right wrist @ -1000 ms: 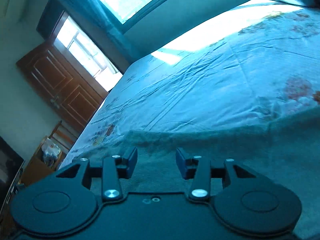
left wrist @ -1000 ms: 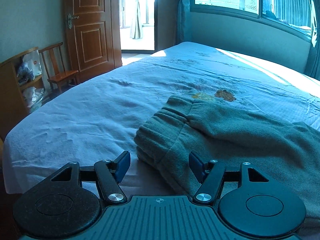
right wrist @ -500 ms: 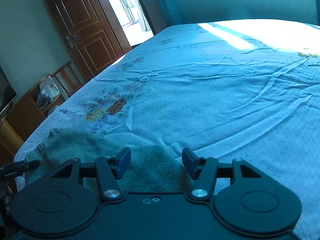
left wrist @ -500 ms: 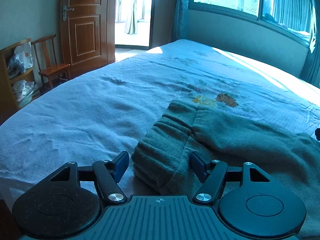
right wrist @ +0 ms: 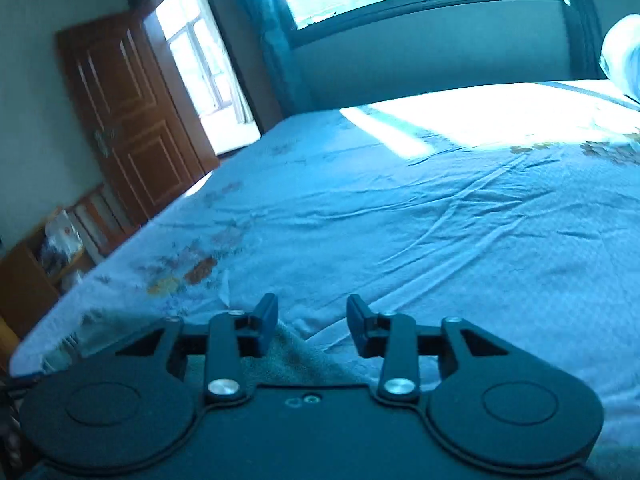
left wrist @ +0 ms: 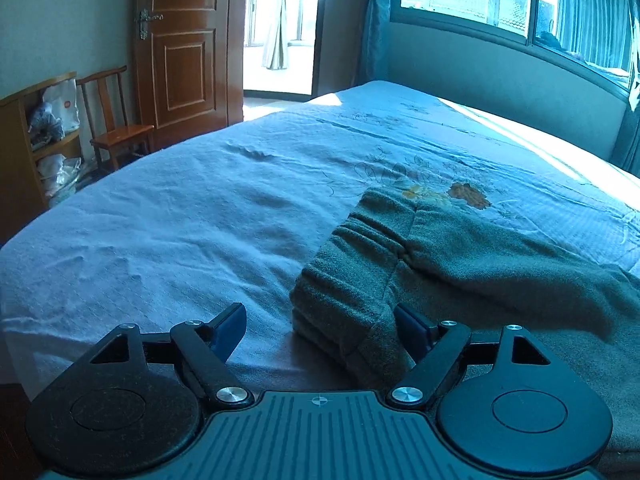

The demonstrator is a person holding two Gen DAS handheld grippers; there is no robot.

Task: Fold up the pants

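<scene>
Swinging up from the cloth over the last half second, the right gripper [right wrist: 312, 320] now faces the sunlit bed [right wrist: 420, 220], its fingers [right wrist: 266, 314] released and empty. Green pants [left wrist: 460, 264] lie folded on the bed's near edge, waistband toward the door [left wrist: 188, 40]. Left gripper [left wrist: 320, 320] sits low, fingers [left wrist: 230, 326] spread around the pants' corner fold, not clamped.
</scene>
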